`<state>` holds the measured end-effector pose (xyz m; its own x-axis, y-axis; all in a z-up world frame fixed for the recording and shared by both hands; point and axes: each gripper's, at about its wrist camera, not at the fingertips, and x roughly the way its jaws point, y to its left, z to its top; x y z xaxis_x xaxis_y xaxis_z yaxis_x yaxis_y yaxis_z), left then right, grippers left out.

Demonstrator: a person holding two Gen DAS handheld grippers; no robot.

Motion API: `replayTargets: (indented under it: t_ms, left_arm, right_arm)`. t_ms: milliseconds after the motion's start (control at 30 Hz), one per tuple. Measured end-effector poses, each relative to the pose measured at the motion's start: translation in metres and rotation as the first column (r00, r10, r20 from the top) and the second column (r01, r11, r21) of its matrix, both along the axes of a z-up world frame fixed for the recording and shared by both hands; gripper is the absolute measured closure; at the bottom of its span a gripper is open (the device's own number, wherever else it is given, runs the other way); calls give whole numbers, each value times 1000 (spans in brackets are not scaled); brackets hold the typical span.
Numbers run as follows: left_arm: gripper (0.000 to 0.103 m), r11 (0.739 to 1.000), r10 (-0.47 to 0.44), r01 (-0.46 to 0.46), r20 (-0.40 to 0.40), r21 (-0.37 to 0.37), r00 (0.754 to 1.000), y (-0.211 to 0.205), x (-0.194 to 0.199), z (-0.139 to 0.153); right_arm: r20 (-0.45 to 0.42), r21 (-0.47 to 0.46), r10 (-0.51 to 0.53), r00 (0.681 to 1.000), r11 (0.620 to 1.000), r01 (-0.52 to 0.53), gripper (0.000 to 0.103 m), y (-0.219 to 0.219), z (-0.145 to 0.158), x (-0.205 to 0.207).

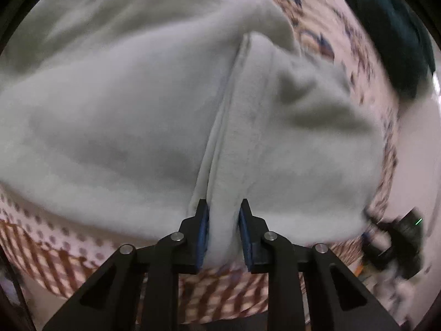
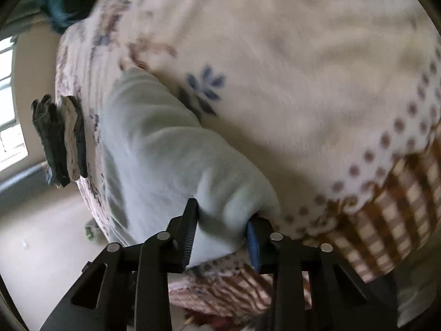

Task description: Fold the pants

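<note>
Both are matte black plastic claws: the left claw (image 1: pixel 223 231) and right claw (image 2: pixel 222 237) have angular linkage arms, round silver pivot pins, and ribbed blue pads inside the fingers.

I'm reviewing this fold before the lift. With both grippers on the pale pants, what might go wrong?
The left gripper pinches only a thin ridge of the pants, so it may slip. The right gripper holds a thick bunch near the edge of the bedspread, which may get dragged along.
</note>
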<state>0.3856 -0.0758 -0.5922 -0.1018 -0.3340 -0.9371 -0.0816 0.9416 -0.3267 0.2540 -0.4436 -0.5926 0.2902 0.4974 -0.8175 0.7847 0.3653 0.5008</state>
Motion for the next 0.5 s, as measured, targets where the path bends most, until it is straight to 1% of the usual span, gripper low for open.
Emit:
replayTargets:
  t_ms: [33,67,133,200,233,267,300,367,400,433,500]
  left_arm:
    - [84,1000,-17,17,3,26,1000,-2,-2,-2]
    - [84,999,-24,24,3,32,1000,-3,-2,-3]
    - [80,1000,-14,14,9,23,1000,-1,5,2]
    - [78,1000,24,-24,-5,7,1000,2,14,10]
    - [78,999,53,-53,-3,1,999,7,18,17]
    - [77,997,77,-77,12,-16,997,11,20,25]
    - [76,995,93,-91,34,-32,995,15,24,33]
    - [72,993,113,-110,74,-45,991,19,37,45]
    - [71,992,117,-112,88,-65,989,21,44,47]
    - [71,991,116,-110,92,-71,989,19,55,44]
    - [70,993,99,-92,93,-77,991,9,80,32]
  right_arm:
    - [-1,0,7,1000,1000,-7,69,-2,1,1]
    - [-24,1,21,999,1000,-21,69,-1,-4,-1]
    - [-56,24,36,998,999,-35,69,-1,-11,-5]
    - [-80,35,94,992,995,-91,61,-3,-10,2]
    - [-93,15,149,985,989,-148,59,-1,-5,6]
    - [-99,0,181,978,983,-182,57,3,-2,11]
    - [-111,-27,235,966,971,-239,55,6,6,16]
    - [-131,-78,303,944,946,-315,51,12,20,21]
    - [-136,-114,335,932,929,-351,49,15,29,28]
    - [-130,-149,362,923,913,-380,49,18,36,36]
    - [-118,-216,412,904,878,-428,48,24,51,55]
